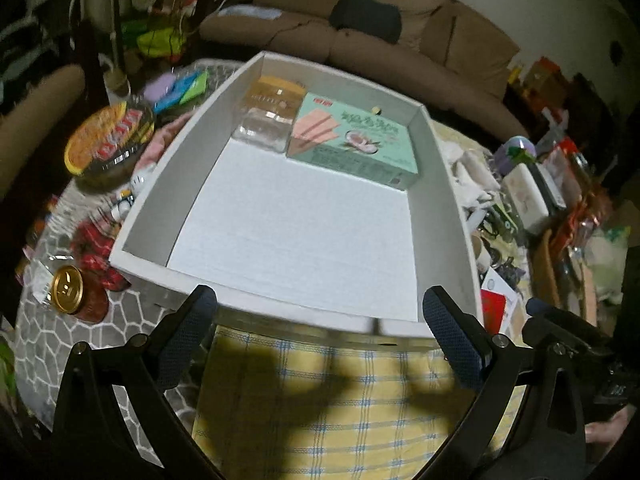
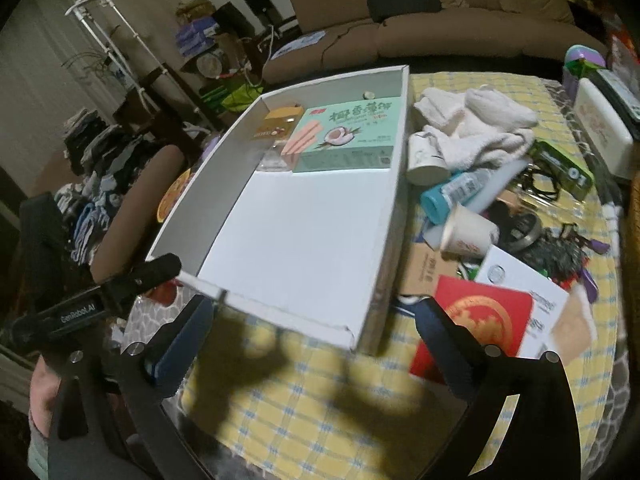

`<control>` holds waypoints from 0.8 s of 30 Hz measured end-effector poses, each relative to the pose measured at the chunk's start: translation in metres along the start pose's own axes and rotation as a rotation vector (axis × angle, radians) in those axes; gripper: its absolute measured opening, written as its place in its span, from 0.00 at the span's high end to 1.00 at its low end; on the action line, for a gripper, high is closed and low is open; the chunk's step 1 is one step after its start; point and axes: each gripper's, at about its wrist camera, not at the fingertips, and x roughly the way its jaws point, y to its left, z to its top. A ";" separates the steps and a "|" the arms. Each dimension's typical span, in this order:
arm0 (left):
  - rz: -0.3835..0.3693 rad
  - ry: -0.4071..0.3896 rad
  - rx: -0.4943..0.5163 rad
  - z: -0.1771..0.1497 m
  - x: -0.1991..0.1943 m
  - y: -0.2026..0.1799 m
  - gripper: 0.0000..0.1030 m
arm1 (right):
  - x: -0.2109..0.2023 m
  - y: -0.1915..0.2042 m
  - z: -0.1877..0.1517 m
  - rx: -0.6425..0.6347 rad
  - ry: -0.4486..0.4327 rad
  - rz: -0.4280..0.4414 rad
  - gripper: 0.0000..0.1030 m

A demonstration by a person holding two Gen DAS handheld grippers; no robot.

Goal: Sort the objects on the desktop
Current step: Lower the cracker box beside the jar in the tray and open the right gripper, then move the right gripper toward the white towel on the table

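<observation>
- The white tray (image 1: 444,184) sits on the table with its high walls all round; most of its floor is bare, and only the far end is filled.
- Inside it I count three larger things: one mint-green wafer box (image 1: 356,142) lying flat at the far right, one clear plastic box (image 1: 262,130) just beside it on the left, and one brown-and-yellow carton (image 1: 278,90) behind that. One small round thing (image 2: 368,94) lies by the far wall; too small to tell what it is.
- The left gripper (image 1: 318,334) hangs over the tray's near edge, jaws wide apart, nothing between them.
- The right gripper (image 2: 308,346) is by the near right corner, likewise spread wide and empty.
- The yellow checked cloth (image 1: 320,408) before the tray is free of things, crossed only by shadows.
- Left of the tray: one instant-noodle bowl (image 1: 110,140) and one gold-lidded jar (image 1: 76,294), both close to the wall.
- Right of the tray the space is crowded: a white towel (image 2: 476,120), two paper cups (image 2: 468,236), one blue-capped bottle (image 2: 460,192), one red booklet (image 2: 480,316) and a dark tangle of small items.
</observation>
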 end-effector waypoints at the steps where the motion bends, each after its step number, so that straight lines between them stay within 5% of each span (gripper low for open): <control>1: 0.012 -0.018 0.019 -0.004 -0.006 -0.006 0.00 | -0.004 -0.002 -0.003 -0.001 -0.013 -0.001 0.01; 18: 0.079 -0.125 0.244 -0.047 -0.012 -0.080 0.00 | -0.068 -0.067 -0.061 0.000 -0.224 -0.177 0.01; 24: -0.045 -0.223 0.317 -0.066 -0.016 -0.094 0.00 | -0.087 -0.130 -0.073 0.149 -0.267 -0.164 0.01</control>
